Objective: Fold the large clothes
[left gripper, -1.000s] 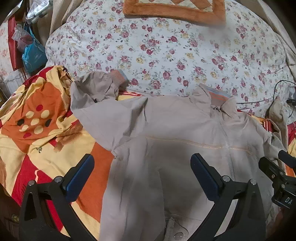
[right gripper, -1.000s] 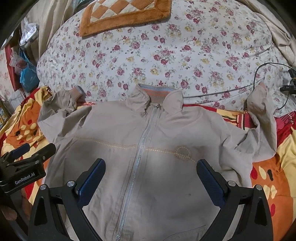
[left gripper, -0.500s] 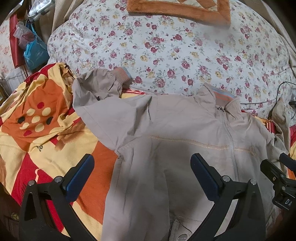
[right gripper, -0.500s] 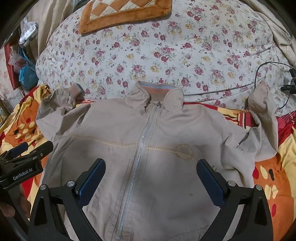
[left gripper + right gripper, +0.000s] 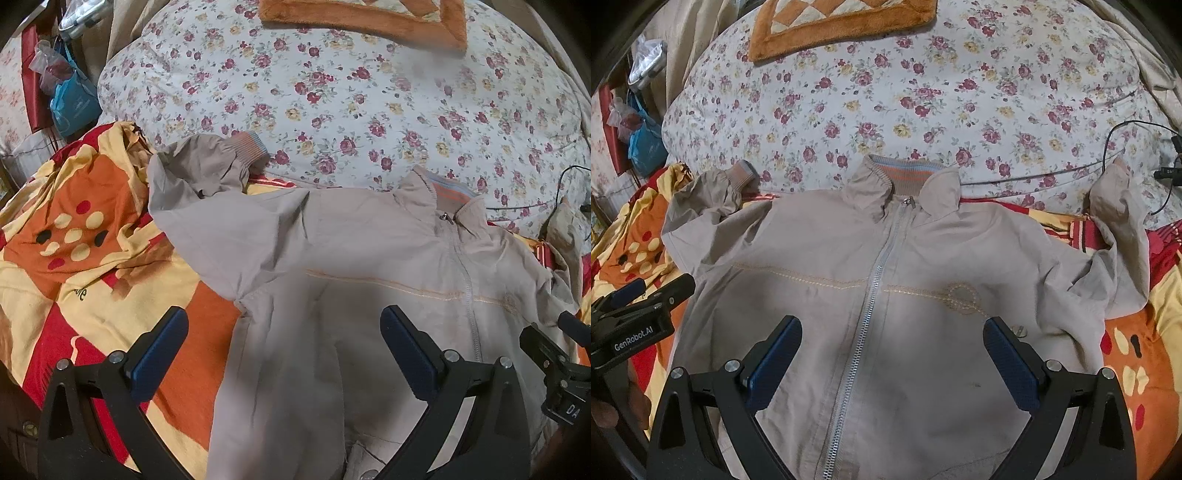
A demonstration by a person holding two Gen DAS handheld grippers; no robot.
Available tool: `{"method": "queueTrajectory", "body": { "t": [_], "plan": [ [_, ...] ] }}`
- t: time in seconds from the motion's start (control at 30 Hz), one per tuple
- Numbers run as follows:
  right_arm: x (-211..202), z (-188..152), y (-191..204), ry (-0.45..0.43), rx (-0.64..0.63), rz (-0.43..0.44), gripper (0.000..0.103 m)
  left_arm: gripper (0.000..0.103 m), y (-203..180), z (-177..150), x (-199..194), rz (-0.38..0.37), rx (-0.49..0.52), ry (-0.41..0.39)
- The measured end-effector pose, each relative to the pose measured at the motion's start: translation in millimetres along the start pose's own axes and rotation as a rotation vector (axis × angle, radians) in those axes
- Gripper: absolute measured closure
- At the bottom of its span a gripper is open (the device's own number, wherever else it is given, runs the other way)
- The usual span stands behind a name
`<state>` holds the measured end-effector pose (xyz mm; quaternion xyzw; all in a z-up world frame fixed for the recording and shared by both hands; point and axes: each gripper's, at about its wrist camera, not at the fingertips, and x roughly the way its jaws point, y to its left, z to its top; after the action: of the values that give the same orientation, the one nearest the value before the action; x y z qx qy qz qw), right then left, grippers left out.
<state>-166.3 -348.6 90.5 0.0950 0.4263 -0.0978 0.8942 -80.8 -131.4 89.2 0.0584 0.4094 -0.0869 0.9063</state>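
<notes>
A beige zip-up jacket (image 5: 886, 295) lies front up and zipped on the bed, collar (image 5: 905, 177) toward the far side. Its left sleeve (image 5: 207, 184) is bunched, the cuff (image 5: 247, 147) resting against the floral quilt. The right sleeve (image 5: 1119, 229) bends upward at the right. My left gripper (image 5: 284, 347) hovers open over the jacket's left side, nothing between its blue pads. My right gripper (image 5: 892, 354) hangs open above the jacket's lower front, straddling the zipper (image 5: 871, 306). Each gripper shows at the other view's edge.
A floral quilt (image 5: 923, 103) bulges behind the jacket, with an orange plush mat (image 5: 831, 26) on top. An orange, yellow and red blanket (image 5: 74, 240) lies under the jacket. A black cable (image 5: 1126, 147) runs at the right. Blue bags (image 5: 70, 103) hang at the far left.
Both grippers have drawn slightly back and up from the jacket, so more of it shows in each view. The jacket itself has not moved, and both grippers stay open.
</notes>
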Motion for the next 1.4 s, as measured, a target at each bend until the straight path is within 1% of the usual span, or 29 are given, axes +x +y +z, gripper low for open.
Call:
{"method": "queueTrajectory", "body": {
  "t": [0.57,0.7,0.8,0.87,0.93,1.03,1.07,1.17,1.23,1.3,1.37,1.4],
  "plan": [
    [6,-2,0,0.015,-0.001,-0.004,0.004,0.0,4,2,6,0.0,-0.007,0.015],
    [8,-2,0,0.021,-0.005,-0.002,0.004,0.0,23,12,13,0.008,-0.047,0.023],
    [8,-2,0,0.022,-0.004,0.0,0.004,0.0,43,30,21,0.041,-0.066,0.016],
    [8,-2,0,0.021,-0.003,0.001,0.004,0.0,59,46,27,0.079,-0.08,-0.005],
    [9,-1,0,0.023,-0.001,0.005,0.004,0.0,77,68,37,0.113,-0.097,-0.014],
    [12,-1,1,0.034,0.002,0.015,0.004,0.0,101,102,63,0.137,-0.137,0.005],
    [15,-2,1,0.041,0.002,0.019,0.004,0.0,105,109,70,0.142,-0.144,0.01],
    [21,-4,4,0.067,-0.004,0.027,0.004,0.0,119,132,107,0.159,-0.143,0.056],
    [25,-6,6,0.08,-0.01,0.027,0.004,0.0,128,139,134,0.206,-0.144,0.099],
    [29,-7,6,0.088,-0.014,0.026,0.004,0.0,134,139,154,0.224,-0.155,0.133],
    [32,-6,6,0.092,-0.011,0.029,0.004,0.001,139,137,171,0.208,-0.163,0.169],
    [34,-5,5,0.093,-0.009,0.03,0.004,0.003,139,136,176,0.196,-0.161,0.174]
  ]
}}
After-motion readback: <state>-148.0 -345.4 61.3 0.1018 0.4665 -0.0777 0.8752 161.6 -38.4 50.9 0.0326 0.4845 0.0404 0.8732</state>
